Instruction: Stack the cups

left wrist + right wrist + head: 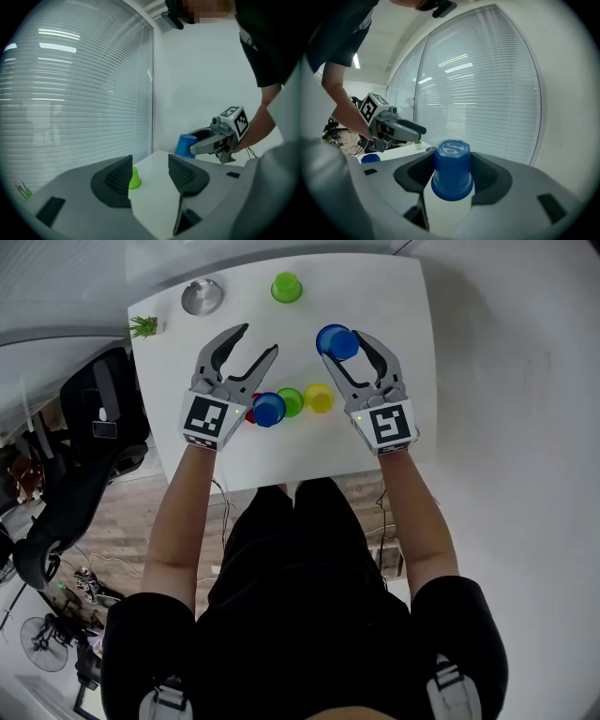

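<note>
Head view: bright, even light from overhead. White table (394,362) near blown out, shadows on it faint and short. Heavy fisheye, edges bend; floor (117,517) at 8 o'clock dimmer. Centre sharp.

Left gripper view: black vignette all round. Bright blinds (79,103) with light streaks reflected at 10 o'clock. At 6 o'clock left gripper (150,174) shaded and soft.

Right gripper view: same vignette and bending. Here blinds (487,89) carry streak glare at 12 to 1 o'clock; lamp strip (356,60) glows at 10 o'clock. At centre blue cup (451,168) sharp, slight sheen on top. Rim areas smeared.
</note>
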The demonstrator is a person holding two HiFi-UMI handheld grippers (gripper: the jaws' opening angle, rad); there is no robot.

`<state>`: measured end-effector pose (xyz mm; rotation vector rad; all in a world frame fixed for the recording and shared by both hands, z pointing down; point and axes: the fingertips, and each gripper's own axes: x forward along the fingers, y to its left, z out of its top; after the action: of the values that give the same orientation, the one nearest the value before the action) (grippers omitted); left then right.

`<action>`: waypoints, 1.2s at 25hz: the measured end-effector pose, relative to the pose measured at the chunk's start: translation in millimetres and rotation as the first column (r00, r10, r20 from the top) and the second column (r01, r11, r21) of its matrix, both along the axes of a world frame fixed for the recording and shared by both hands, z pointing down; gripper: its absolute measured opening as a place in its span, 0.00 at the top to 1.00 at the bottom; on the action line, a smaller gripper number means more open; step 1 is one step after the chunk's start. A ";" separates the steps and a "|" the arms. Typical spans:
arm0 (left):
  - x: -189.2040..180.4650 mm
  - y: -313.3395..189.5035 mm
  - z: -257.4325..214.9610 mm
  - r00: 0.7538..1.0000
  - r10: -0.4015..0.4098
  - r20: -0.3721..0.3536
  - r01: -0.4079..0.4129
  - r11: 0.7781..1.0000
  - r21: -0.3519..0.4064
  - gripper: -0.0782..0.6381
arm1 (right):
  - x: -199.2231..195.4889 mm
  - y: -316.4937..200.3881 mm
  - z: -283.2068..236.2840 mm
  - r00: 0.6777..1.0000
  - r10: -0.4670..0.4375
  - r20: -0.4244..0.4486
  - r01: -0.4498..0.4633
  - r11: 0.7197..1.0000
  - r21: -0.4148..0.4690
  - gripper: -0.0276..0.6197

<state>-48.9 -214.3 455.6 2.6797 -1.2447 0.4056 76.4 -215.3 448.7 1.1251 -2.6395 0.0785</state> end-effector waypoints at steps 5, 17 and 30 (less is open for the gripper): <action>-8.8 16.9 -7.8 1.000 -0.015 -0.019 0.016 0.999 0.028 0.56 | -7.9 28.6 -8.2 1.000 -0.012 0.001 0.012 1.000 -0.017 0.58; -15.3 43.5 -16.0 0.998 -0.038 -0.040 0.040 0.998 0.054 0.57 | -23.5 84.8 9.9 0.999 -0.046 -0.008 0.046 0.997 -0.056 0.58; -17.4 56.1 -13.3 0.998 -0.037 -0.053 0.040 0.997 0.062 0.58 | -40.9 121.1 48.8 0.995 -0.092 -0.027 0.088 0.988 -0.126 0.58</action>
<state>-66.4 -158.2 442.3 2.6947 -1.3130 0.2941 35.5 -94.2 497.5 0.9574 -2.6122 0.2020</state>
